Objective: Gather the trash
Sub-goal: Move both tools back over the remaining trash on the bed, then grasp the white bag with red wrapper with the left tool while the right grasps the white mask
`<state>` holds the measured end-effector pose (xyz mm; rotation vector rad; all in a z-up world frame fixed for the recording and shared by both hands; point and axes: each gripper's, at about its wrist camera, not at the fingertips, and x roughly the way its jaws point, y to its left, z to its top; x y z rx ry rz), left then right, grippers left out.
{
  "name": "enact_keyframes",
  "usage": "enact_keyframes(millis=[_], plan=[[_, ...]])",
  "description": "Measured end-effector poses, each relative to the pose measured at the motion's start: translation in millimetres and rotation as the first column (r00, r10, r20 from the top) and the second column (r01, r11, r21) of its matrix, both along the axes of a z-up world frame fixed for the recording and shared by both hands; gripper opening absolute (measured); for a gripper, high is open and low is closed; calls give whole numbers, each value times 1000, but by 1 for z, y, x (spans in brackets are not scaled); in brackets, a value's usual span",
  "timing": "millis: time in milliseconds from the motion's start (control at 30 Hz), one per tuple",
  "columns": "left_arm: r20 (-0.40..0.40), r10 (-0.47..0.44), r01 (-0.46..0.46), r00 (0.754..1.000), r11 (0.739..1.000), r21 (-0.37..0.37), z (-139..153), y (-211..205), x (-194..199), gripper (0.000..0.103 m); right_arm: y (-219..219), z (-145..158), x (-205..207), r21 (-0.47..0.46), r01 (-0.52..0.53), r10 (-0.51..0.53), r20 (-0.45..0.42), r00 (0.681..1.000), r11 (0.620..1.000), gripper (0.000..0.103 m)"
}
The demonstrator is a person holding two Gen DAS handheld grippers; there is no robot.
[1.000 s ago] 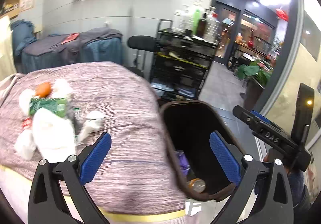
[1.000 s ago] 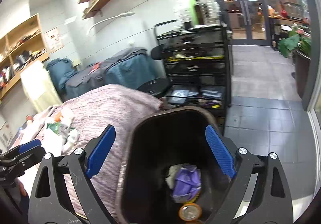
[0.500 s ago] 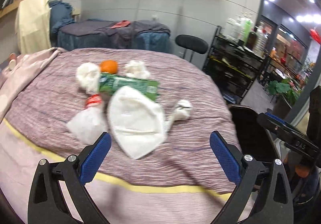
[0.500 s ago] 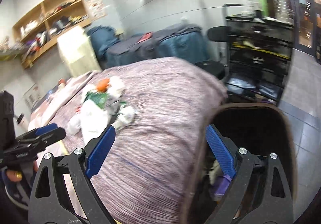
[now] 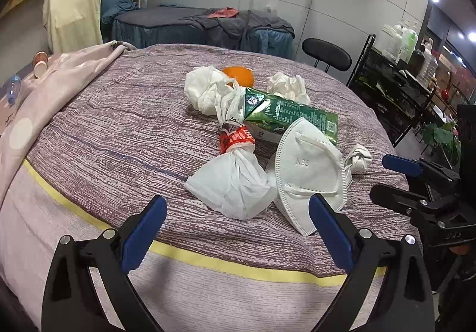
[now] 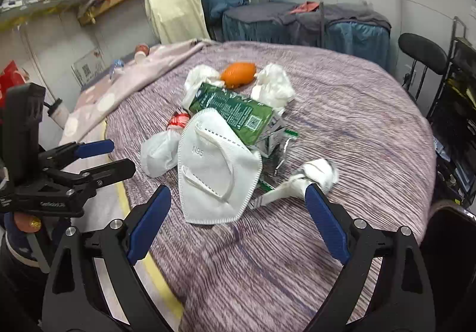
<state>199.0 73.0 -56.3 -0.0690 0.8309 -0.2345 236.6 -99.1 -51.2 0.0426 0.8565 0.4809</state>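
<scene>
Two hand-held grippers are in view, and we find both spread wide with nothing between their blue pads. The left hand-held gripper (image 5: 235, 222) hangs above the near edge of a bed (image 5: 119, 123) covered in a mauve striped spread with a yellow band. The right hand-held gripper (image 6: 238, 213) hangs over the same bed, further to the right.

We record the trash as one loose cluster on the bedspread, none of it held:
- a white N95 mask (image 5: 309, 171), nearest the grippers, leaning over the end of the carton;
- a knotted white plastic bag (image 5: 235, 180) with a red printed band at its neck, just left of the mask and touching it;
- a green drink carton (image 5: 285, 117) lying on its side behind the mask;
- a crumpled white bag (image 5: 205, 91) at the far left of the cluster;
- an orange (image 5: 238, 76) behind it, at the far side;
- a crumpled tissue (image 5: 285, 85) to the right of the orange;
- a small twisted white wad (image 5: 360, 158) to the right of the mask, slightly apart from the carton.

In the right wrist view the dark rim of a bin (image 6: 452, 231) shows at the lower right, beside the bed. A pink spotted blanket (image 5: 59, 79) lies along the bed's left side.
</scene>
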Motion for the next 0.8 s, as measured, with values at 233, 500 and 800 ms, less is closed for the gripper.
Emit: enact_keyframes(millis=[233, 500, 800], plan=[[-64, -21, 22, 998, 1000, 15, -12, 4, 32, 86, 20, -24, 42, -27, -3, 0, -126, 992, 1000, 76], [-110, -54, 55, 993, 998, 8, -17, -10, 70, 64, 27, -32, 50, -13, -24, 22, -147, 989, 1000, 26], [-94, -41, 40, 995, 999, -14, -18, -10, 61, 21, 18, -18, 29, 60, -34, 39, -85, 996, 998, 21]])
